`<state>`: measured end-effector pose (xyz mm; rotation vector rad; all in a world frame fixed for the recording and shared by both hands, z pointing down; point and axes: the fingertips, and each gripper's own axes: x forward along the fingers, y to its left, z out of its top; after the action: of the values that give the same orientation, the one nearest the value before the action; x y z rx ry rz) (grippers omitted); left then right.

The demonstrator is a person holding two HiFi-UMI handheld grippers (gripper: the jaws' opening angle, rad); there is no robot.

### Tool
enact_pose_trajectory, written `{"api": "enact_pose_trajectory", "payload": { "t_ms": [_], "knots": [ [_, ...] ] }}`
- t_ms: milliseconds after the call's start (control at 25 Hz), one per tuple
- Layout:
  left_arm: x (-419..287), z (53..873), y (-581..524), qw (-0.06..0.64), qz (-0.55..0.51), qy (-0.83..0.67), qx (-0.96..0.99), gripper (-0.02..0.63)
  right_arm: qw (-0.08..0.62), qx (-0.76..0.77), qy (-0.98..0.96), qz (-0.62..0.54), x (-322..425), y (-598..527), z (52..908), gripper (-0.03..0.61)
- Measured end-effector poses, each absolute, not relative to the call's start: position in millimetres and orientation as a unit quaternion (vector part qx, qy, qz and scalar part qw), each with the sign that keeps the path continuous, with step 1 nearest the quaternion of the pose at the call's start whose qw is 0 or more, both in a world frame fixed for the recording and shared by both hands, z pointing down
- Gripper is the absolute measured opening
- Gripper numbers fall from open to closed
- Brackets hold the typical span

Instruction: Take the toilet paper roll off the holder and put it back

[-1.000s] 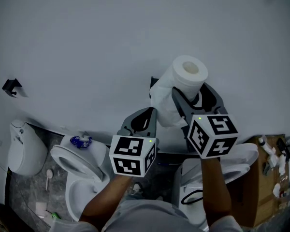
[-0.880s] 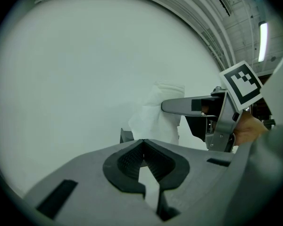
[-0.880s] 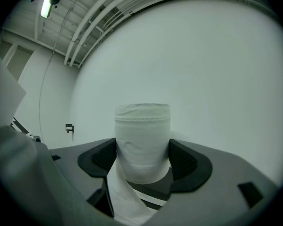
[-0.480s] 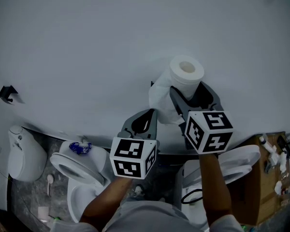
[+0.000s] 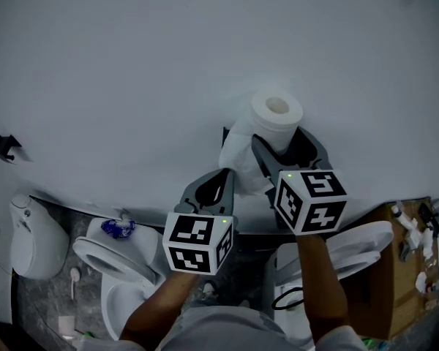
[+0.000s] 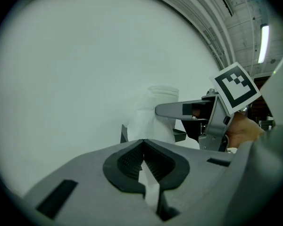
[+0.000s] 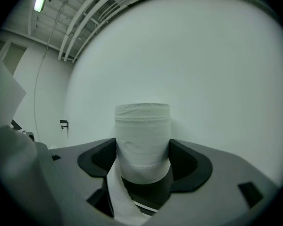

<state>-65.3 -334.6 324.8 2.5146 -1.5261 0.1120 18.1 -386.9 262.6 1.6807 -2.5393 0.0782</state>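
The white toilet paper roll (image 5: 276, 114) stands end-up against the pale wall, and my right gripper (image 5: 284, 146) is shut on its sides. In the right gripper view the roll (image 7: 142, 131) fills the gap between the dark pads, with its loose tail (image 7: 117, 192) hanging down on the left. A dark piece, probably the holder (image 5: 226, 133), shows just left of the roll behind the tail. My left gripper (image 5: 214, 187) is lower left of the roll, shut on a strip of the paper tail (image 6: 150, 192). From the left gripper view the right gripper (image 6: 179, 110) reaches across the roll (image 6: 155, 112).
A small black bracket (image 5: 1, 146) is fixed to the wall (image 5: 132, 64) far left. Below are white toilets (image 5: 113, 251) (image 5: 366, 243), another white fixture (image 5: 31, 229), and a cardboard box with clutter (image 5: 406, 269) at right.
The right gripper and the roll have shifted slightly farther toward the wall and left. The left gripper stays shut on the paper tail.
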Motion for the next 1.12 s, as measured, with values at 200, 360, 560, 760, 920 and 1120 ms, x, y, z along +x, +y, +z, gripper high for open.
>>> {"api": "enact_pose_trajectory", "payload": {
  "t_ms": [200, 360, 560, 760, 920, 1120],
  "knots": [
    [-63, 327, -336, 0.101, 0.039, -0.517, 0.849, 0.003, 0.047, 0.549, -0.834, 0.033, 19, -387, 266, 0.347],
    [-63, 328, -336, 0.101, 0.040, -0.518, 0.848, 0.003, 0.055, 0.549, -0.833, 0.027, 17, -387, 268, 0.347],
    [-63, 330, -336, 0.103, 0.041, -0.520, 0.847, 0.003, 0.074, 0.549, -0.832, 0.014, 14, -386, 272, 0.347],
    [-63, 329, -335, 0.103, 0.041, -0.522, 0.846, 0.003, 0.072, 0.553, -0.830, 0.016, 16, -385, 275, 0.347],
    [-62, 330, -333, 0.104, 0.041, -0.523, 0.845, 0.003, 0.066, 0.554, -0.830, 0.018, 18, -383, 275, 0.347],
    [-62, 331, -332, 0.107, 0.042, -0.524, 0.844, 0.003, 0.053, 0.553, -0.831, 0.025, 20, -381, 275, 0.347]
  ]
}}
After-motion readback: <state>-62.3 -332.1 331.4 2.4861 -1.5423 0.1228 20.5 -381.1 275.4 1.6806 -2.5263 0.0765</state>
